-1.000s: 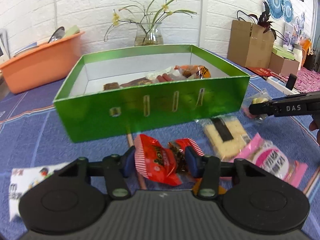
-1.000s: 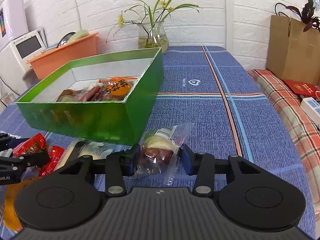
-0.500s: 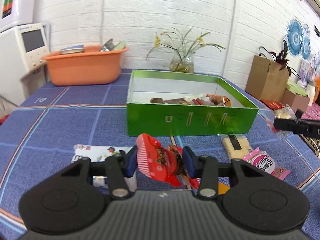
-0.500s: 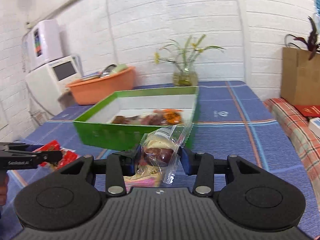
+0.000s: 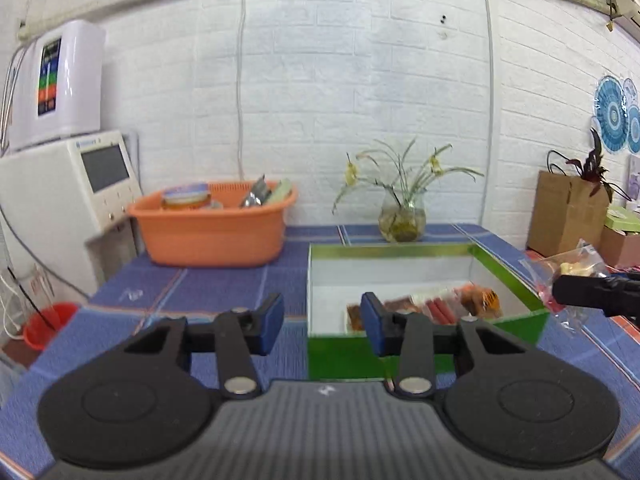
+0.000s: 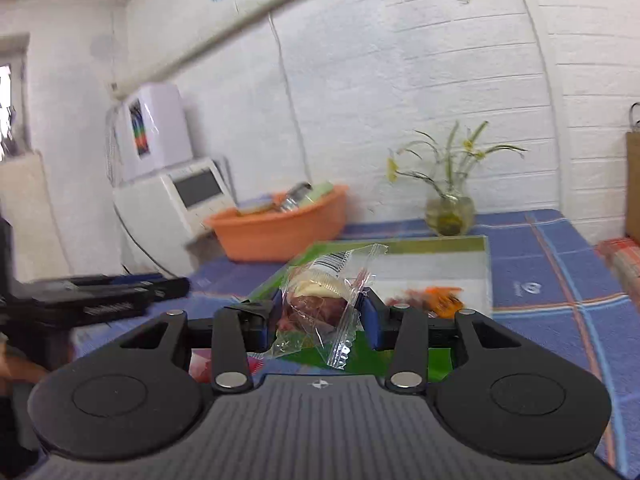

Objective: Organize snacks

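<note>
Right wrist: clear snack packet (image 6: 320, 304) barcode visible, text unreadable.

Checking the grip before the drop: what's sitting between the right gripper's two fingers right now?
In the right wrist view, the right gripper is shut on a clear-wrapped pastry, its wrapper hanging below the pads, in front of the green box.

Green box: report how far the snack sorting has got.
Done: several snacks already lie inside the green box, among them an orange pack. In hand: the right gripper is shut on a clear-wrapped pastry, held near the box. The left gripper is open and holds nothing. Left: the pastry is not yet in the box; other loose snacks are out of view.
</note>
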Motion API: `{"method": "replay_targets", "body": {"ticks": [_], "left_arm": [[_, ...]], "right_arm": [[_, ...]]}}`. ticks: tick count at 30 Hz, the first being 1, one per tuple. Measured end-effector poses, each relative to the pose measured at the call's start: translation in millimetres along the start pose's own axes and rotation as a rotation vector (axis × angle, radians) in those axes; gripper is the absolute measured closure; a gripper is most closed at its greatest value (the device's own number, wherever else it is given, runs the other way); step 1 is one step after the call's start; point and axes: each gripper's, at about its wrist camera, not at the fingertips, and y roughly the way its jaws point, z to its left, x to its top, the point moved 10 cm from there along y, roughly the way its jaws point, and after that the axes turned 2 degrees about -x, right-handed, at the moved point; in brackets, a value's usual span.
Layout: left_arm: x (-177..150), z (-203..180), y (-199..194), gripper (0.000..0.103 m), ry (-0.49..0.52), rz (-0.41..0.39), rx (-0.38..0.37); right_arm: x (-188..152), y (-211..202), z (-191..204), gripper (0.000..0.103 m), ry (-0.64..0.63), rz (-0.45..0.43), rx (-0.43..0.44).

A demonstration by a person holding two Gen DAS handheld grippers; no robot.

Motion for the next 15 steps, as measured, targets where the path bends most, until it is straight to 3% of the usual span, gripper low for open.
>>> {"method": "replay_targets", "body": {"ticks": [4,7,9,10,15], "left_arm": [[12.3,-3.9,20.4,0.072,-0.01,0.007,-0.028],[1.8,-4.4,26.0,0.074,-0.044,0.044,-0.068],[-14.7,-12.7,26.8,0.063,-0.012,0.087,-0.112],[-25.5,-18.7,27.7,0.048,-0.001,0.112,-0.137],[-73.3,-45.0,41.9,0.047,-0.047,0.3,-0.235]], "right_arm": [[17.0,6.9,1.4,0.031,0.005,-0.026,-0.018],[15.3,6.3,-4.9,0.031,0.019,-0.029,-0.036],[7.4,3.1,-10.0,0.031,0.038,-0.015,-0.03],[3.0,2.6,-13.1,0.031,0.048,-0.003,-0.031],[-15.4,0.0,-23.5,0.031,0.104,0.046,-0.031]]}}
